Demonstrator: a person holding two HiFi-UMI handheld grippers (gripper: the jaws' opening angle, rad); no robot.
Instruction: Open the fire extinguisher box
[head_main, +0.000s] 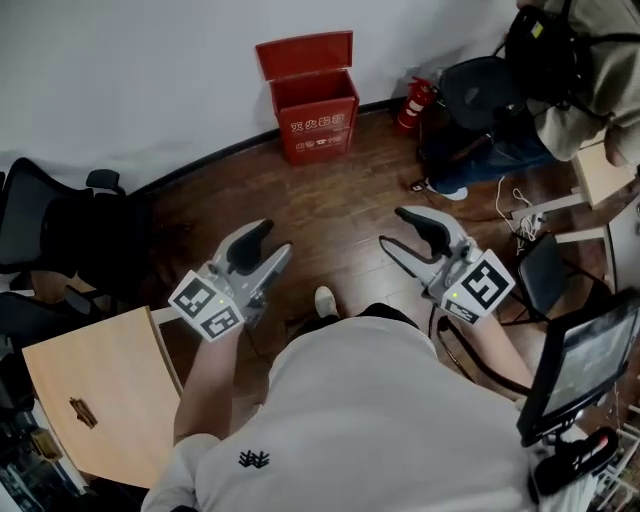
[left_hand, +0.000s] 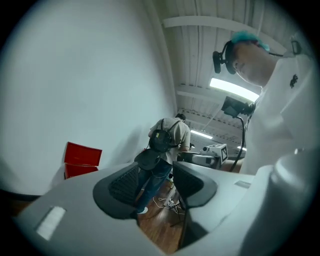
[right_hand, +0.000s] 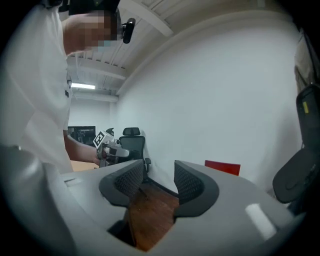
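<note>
Left tongs (head_main: 265, 245) lower centre-left: released, nothing between the jaws. Right tongs (head_main: 400, 232) centre-right: released too, empty. Both hover over the wood floor (head_main: 330, 210), well apart from the box. Box (head_main: 313, 105) sits on the floor at top centre, against the wall (head_main: 150, 70), lid already up. Extinguisher (head_main: 415, 102) stands near it, to its right.

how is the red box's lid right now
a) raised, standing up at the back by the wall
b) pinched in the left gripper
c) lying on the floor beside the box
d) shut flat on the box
A: in the head view the lid stands upright behind the red box, near the wall, leaving the top open.
</note>
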